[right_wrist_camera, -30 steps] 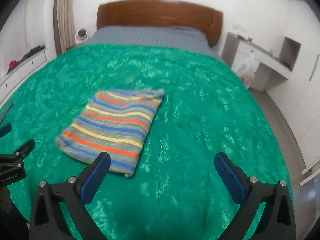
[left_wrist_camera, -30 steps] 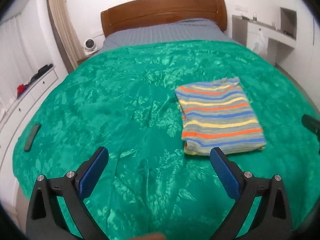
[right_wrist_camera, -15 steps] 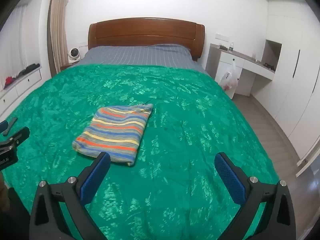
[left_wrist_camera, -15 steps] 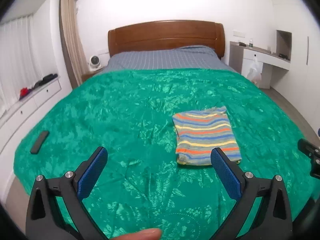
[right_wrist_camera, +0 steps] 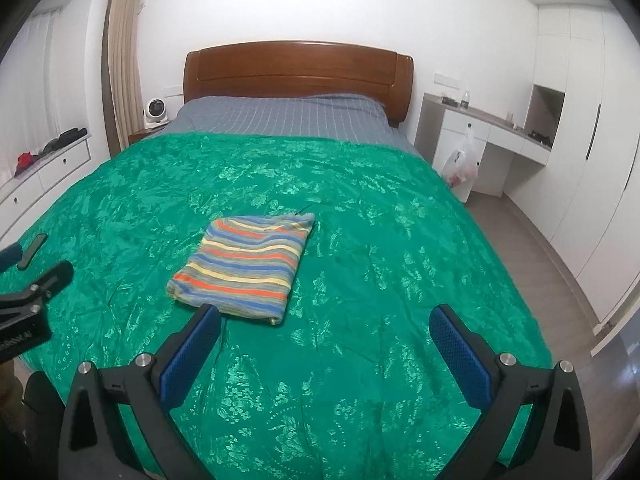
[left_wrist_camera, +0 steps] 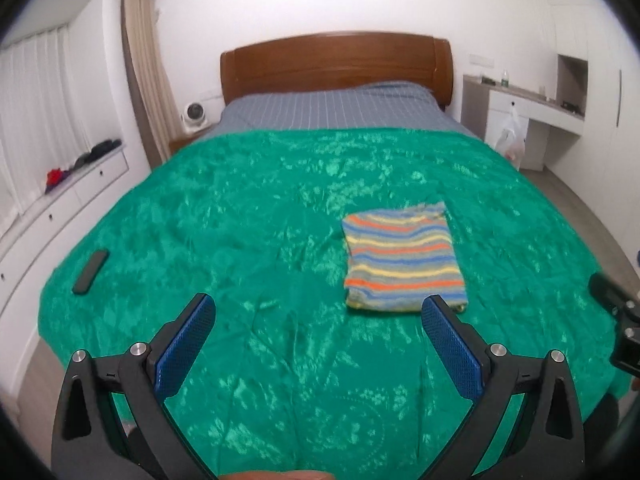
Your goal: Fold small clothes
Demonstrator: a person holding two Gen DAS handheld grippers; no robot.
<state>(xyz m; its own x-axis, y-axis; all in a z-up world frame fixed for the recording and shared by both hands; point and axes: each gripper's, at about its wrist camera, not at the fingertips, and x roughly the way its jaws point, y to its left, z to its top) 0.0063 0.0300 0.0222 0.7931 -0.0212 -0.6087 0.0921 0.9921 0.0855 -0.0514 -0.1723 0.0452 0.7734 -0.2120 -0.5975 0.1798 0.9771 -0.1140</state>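
Note:
A striped garment in blue, orange, yellow and grey lies folded into a neat rectangle on the green bedspread. It also shows in the right wrist view. My left gripper is open and empty, held back from the bed, with the garment ahead to its right. My right gripper is open and empty, with the garment ahead to its left. Neither gripper touches the cloth.
A dark remote lies near the bed's left edge. A wooden headboard stands at the far end. White drawers run along the left wall. A desk with a hanging plastic bag and wardrobes stand on the right.
Both grippers have pulled back and risen away from the folded garment, which now looks smaller and farther off. The garment has not moved.

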